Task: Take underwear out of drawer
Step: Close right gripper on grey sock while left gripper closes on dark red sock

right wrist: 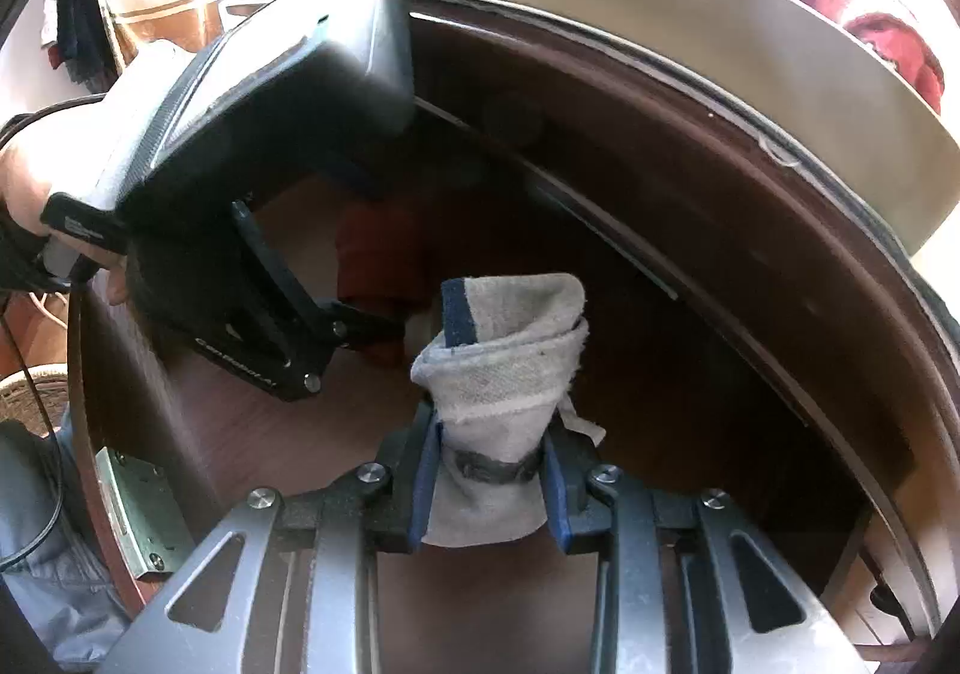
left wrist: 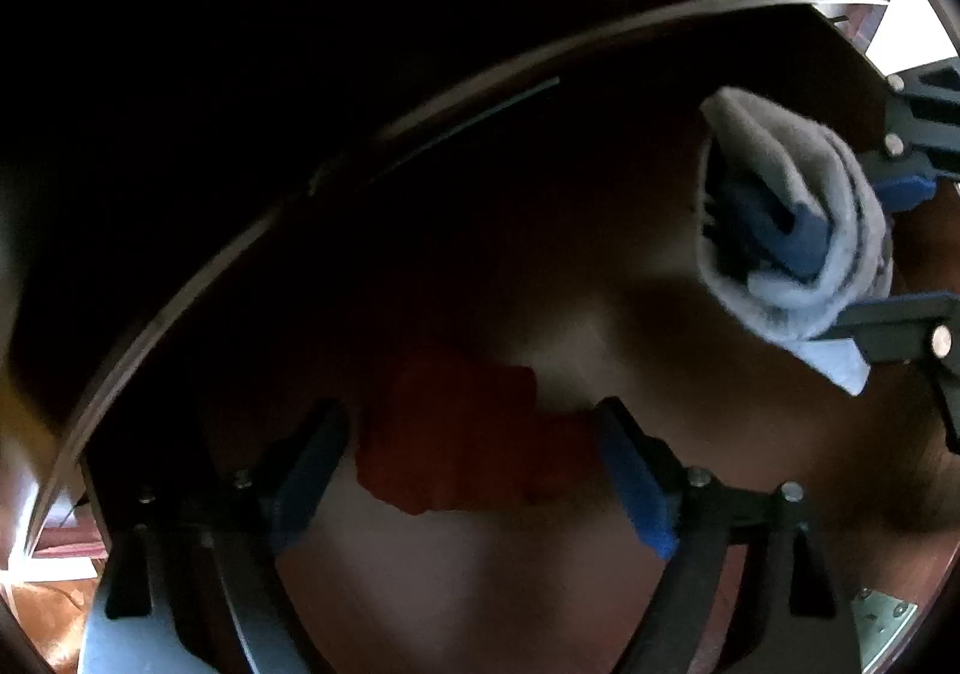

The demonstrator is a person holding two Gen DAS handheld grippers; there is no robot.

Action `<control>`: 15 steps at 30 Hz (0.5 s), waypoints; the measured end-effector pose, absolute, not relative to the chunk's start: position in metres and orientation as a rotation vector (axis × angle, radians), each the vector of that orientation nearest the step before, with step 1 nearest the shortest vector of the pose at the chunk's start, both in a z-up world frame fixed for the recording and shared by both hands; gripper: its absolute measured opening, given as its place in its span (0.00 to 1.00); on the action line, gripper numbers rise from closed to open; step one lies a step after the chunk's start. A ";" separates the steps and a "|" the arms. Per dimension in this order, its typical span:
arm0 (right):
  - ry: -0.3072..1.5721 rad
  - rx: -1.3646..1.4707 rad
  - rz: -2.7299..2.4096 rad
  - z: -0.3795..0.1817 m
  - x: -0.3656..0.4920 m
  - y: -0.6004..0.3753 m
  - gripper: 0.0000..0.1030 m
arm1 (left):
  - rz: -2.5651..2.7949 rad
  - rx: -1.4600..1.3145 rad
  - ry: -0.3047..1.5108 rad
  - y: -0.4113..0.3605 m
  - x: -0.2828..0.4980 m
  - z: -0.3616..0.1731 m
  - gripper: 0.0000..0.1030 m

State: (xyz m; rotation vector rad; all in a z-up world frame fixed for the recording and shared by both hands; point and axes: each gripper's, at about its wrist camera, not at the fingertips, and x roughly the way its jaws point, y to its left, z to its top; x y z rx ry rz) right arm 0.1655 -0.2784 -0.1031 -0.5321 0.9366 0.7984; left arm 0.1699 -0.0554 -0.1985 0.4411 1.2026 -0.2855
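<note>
Right gripper [right wrist: 489, 485] clamped on grey folded underwear [right wrist: 504, 374]. Left gripper [left wrist: 474, 464] fingers apart, straddling dim red garment [left wrist: 474, 434]; gripper lettering unreadable.

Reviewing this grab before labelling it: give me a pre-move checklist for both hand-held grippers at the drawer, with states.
1. Right hand-held gripper shut on the grey folded garment: ok.
2. Grey folded garment lifted off the drawer floor: ok, it hangs above the wood.
3. Left hand-held gripper open for its grab: ok, jaws apart, nothing pressed.
4. Red garment lined up between the left fingers: ok, it lies in the gap.
5. Left pads touching the red garment: cannot tell, too dark and blurred.
6. The two hand-held grippers apart from each other: ok, a gap shows in the right wrist view.
</note>
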 end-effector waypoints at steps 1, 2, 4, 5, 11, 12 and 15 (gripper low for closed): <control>0.933 -0.529 0.798 -0.104 0.166 -0.285 0.31 | -0.290 0.441 1.203 -0.057 0.169 -0.198 0.70; 0.932 -0.527 0.798 -0.102 0.164 -0.285 0.31 | -0.295 0.448 1.204 -0.057 0.168 -0.198 0.61; 0.930 -0.525 0.794 -0.100 0.165 -0.298 0.31 | -0.295 0.476 1.207 -0.058 0.165 -0.199 0.54; 0.931 -0.521 0.793 -0.099 0.164 -0.299 0.31 | -0.298 0.489 1.211 -0.059 0.162 -0.200 0.49; 0.966 -0.446 0.769 -0.097 0.173 -0.309 0.31 | -0.321 0.482 1.204 -0.056 0.150 -0.193 0.32; 0.970 -0.434 0.769 -0.097 0.172 -0.311 0.31 | -0.327 0.475 1.197 -0.051 0.149 -0.190 0.32; 0.985 -0.409 0.761 -0.097 0.169 -0.316 0.31 | -0.338 0.441 1.182 -0.042 0.145 -0.183 0.32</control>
